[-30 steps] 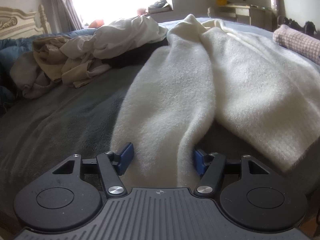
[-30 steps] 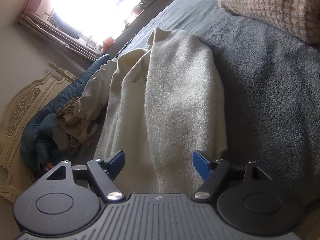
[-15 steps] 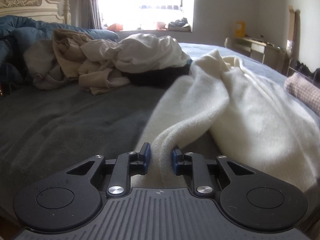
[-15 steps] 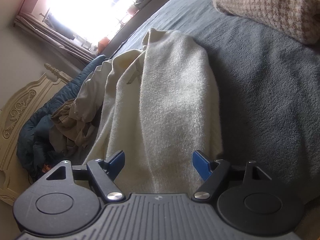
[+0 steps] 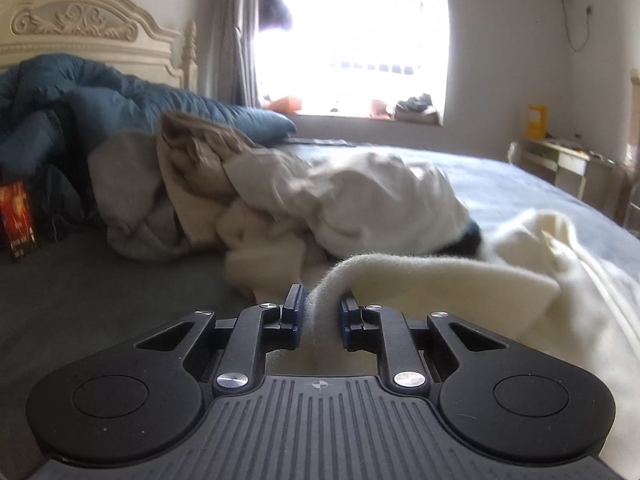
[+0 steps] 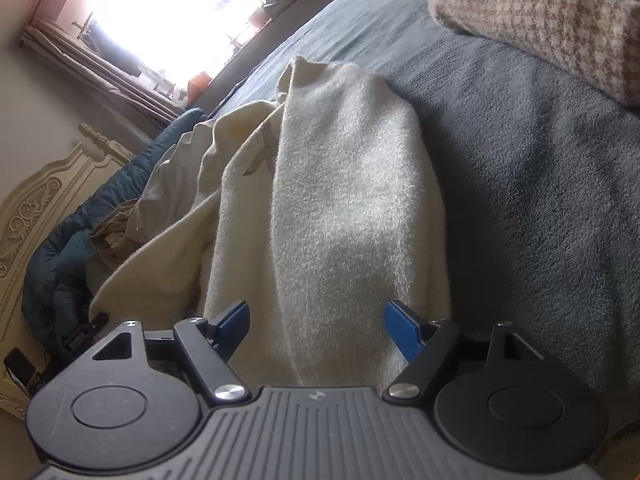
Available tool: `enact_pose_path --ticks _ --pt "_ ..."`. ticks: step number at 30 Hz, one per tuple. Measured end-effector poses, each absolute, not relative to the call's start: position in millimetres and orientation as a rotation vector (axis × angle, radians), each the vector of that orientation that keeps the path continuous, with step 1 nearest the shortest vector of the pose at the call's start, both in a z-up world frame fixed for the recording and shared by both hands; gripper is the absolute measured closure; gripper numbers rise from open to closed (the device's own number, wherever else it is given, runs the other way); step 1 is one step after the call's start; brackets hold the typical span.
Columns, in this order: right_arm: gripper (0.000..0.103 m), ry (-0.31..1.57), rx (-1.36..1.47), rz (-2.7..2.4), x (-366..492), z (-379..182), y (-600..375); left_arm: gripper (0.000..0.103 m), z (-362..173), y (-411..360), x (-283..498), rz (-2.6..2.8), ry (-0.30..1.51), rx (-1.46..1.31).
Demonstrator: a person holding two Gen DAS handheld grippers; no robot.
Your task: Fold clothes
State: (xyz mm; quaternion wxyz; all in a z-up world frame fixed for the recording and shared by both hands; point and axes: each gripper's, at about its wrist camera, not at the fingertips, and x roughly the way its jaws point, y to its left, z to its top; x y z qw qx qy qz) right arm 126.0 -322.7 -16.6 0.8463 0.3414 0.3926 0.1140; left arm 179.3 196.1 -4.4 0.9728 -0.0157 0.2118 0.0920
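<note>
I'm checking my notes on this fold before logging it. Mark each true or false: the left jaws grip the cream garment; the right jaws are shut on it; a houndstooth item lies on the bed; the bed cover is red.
1. The left gripper pinches the cream garment. True.
2. The right gripper is shut on it. False: its jaws stand open around the cloth.
3. A houndstooth item lies on the bed. True.
4. The bed cover is red. False: it is grey.

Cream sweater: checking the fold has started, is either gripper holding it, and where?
Left gripper pinches the cream sweater by an edge fold; right gripper holds nothing.
</note>
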Motion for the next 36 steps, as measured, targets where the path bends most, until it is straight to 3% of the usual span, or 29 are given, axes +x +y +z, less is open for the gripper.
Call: enact_pose_path --ticks 9,13,16,18,23,29,36 --pt "0.024 0.835 0.712 0.206 140.7 -19.6 -319.6 0.087 -9.0 251.3 285.1 0.461 0.400 0.029" --pt "0.024 0.836 0.698 0.200 143.7 -20.4 -318.3 0.082 -5.8 256.9 269.9 0.445 0.417 0.013" --pt "0.024 0.830 0.696 0.207 144.0 -21.0 -320.1 0.066 -2.8 258.9 251.3 0.417 0.433 -0.004" --pt "0.024 0.826 0.701 0.213 143.7 -21.6 -321.7 0.049 -0.8 260.2 238.9 0.398 0.444 -0.016" --pt "0.024 0.800 0.736 0.224 138.1 -21.0 -328.8 0.029 4.3 263.6 207.9 0.350 0.471 -0.044" --pt "0.023 0.736 0.751 0.208 113.0 -13.6 -344.5 0.022 18.0 255.0 174.1 0.274 0.485 -0.082" --pt "0.023 0.701 0.716 0.138 90.8 -20.8 -362.2 0.017 19.6 183.3 131.5 -0.011 0.544 -0.122"
